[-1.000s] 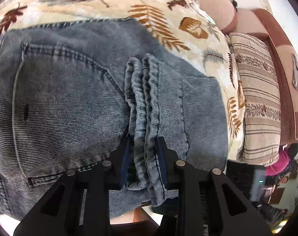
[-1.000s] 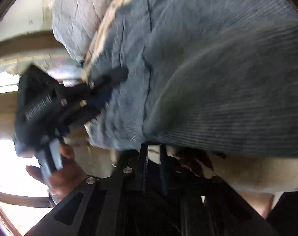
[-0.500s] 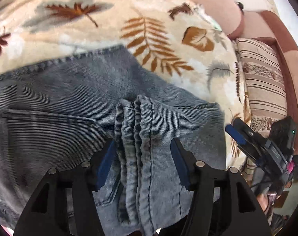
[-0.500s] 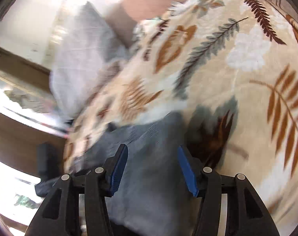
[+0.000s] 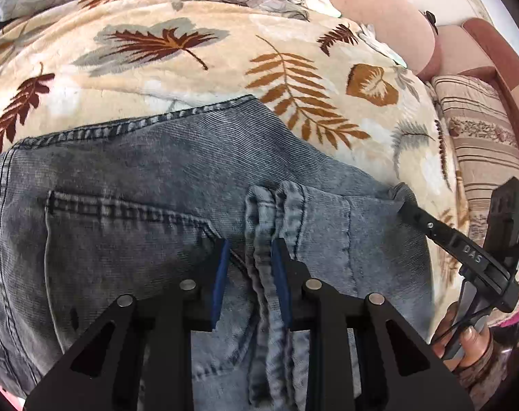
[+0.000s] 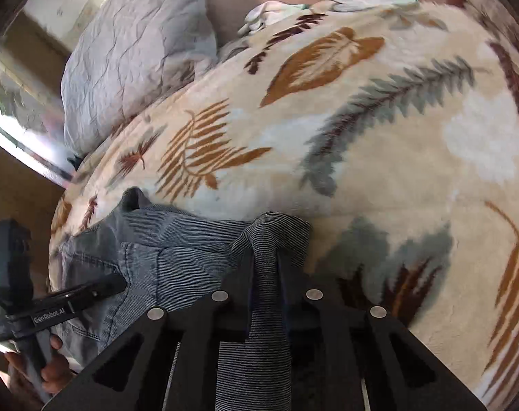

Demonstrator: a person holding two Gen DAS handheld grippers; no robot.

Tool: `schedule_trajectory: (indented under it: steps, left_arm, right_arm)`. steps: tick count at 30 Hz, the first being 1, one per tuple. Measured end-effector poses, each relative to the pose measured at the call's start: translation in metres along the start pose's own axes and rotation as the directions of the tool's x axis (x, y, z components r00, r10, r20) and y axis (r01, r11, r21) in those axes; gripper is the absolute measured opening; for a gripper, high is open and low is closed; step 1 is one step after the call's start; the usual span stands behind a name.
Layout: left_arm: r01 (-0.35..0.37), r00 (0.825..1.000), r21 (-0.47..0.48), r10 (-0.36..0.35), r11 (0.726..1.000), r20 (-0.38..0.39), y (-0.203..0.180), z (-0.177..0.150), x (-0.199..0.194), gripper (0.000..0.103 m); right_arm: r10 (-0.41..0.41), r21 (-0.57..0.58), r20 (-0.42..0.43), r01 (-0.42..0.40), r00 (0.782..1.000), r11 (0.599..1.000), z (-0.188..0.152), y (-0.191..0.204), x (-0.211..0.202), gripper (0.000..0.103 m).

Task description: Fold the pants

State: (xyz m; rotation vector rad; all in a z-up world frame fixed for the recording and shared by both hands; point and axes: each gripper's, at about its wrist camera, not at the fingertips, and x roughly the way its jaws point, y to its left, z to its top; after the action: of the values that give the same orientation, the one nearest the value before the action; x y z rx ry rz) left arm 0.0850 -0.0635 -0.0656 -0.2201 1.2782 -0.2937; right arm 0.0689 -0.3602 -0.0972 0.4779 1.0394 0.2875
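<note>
left wrist view: faded blue-grey denim pants lie folded on a cream plush blanket with brown and grey leaves. left gripper has just been closing, its blue pads narrow around the bunched hem ridge. right wrist view: right gripper, also just closing, pinches a raised fold of denim at the pile's edge.

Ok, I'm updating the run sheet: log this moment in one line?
left gripper: closed on jeans leg hems | right gripper: closed on jeans fold | surface: leaf-print blanket
</note>
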Motion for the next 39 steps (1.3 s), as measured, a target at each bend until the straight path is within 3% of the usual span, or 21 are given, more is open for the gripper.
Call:
schedule_trajectory:
  steps: [3,4,6,8,15,23,25,26,28,31,33,34,35,39]
  left_arm:
    - [0.068,0.998,0.000,-0.068,0.998,-0.017,-0.002,-0.007,-0.011,0.026]
    - [0.083,0.996,0.015,-0.082,0.996,-0.021,-0.006,-0.012,-0.015,0.031]
    - [0.074,0.997,0.048,-0.073,0.996,-0.017,-0.014,-0.025,-0.021,0.044]
    - [0.045,0.999,0.087,-0.045,0.995,-0.006,-0.021,-0.037,-0.024,0.049]
    - [0.008,1.000,0.116,-0.006,0.993,-0.010,-0.028,-0.051,-0.025,0.049]
    - [0.008,1.000,0.124,-0.009,0.992,0.006,-0.032,-0.055,-0.035,0.049]
    - [0.045,0.999,0.128,-0.043,0.991,-0.019,-0.035,-0.058,-0.035,0.050]
    - [0.062,0.998,0.129,-0.059,0.990,-0.031,-0.035,-0.059,-0.034,0.055]
    - [0.100,0.993,0.114,-0.092,0.988,-0.070,-0.036,-0.064,-0.025,0.064]
    - [0.072,0.991,0.101,-0.060,0.992,-0.119,-0.033,-0.071,-0.004,0.061]
    - [0.059,0.995,0.115,-0.050,0.992,-0.086,-0.035,-0.073,-0.008,0.052]
    - [0.066,0.995,0.122,-0.056,0.990,-0.084,-0.036,-0.073,-0.011,0.038]
    - [0.070,0.994,0.117,-0.060,0.991,-0.087,-0.034,-0.073,-0.013,0.032]
    - [0.120,0.990,0.059,-0.116,0.991,-0.074,-0.016,-0.067,-0.025,0.031]
  right_arm:
    - [0.034,0.002,0.017,-0.034,0.999,0.999,-0.004,0.003,-0.029,0.026]
    - [0.042,-0.002,0.018,-0.042,0.999,0.999,-0.008,0.004,-0.035,0.029]
    - [0.068,-0.004,0.012,-0.068,0.998,0.998,-0.019,0.007,-0.049,0.043]
    - [0.081,-0.005,0.001,-0.081,0.997,0.997,-0.031,0.008,-0.055,0.048]
    - [0.038,0.017,-0.072,-0.037,0.997,0.999,-0.070,0.001,-0.050,0.049]
    - [0.031,-0.025,-0.073,-0.032,0.997,0.999,-0.073,0.012,-0.057,0.048]
    - [0.017,-0.072,-0.075,-0.023,0.997,0.997,-0.072,0.021,-0.060,0.036]
    - [0.026,-0.092,-0.068,-0.032,0.997,0.995,-0.072,0.025,-0.064,0.016]
    - [0.044,-0.132,-0.028,-0.047,0.999,0.990,-0.070,0.034,-0.077,0.012]
    - [-0.017,-0.162,-0.020,0.014,1.000,0.987,-0.070,0.033,-0.075,0.012]
    - [-0.088,-0.152,-0.079,0.075,0.993,0.986,-0.076,0.021,-0.057,0.012]
    - [-0.131,-0.145,-0.118,0.113,0.984,0.983,-0.082,0.014,-0.046,0.014]
    - [-0.136,-0.136,-0.121,0.120,0.983,0.983,-0.084,0.011,-0.045,0.017]
    - [-0.119,-0.087,-0.049,0.114,0.992,0.990,-0.078,0.016,-0.069,0.021]
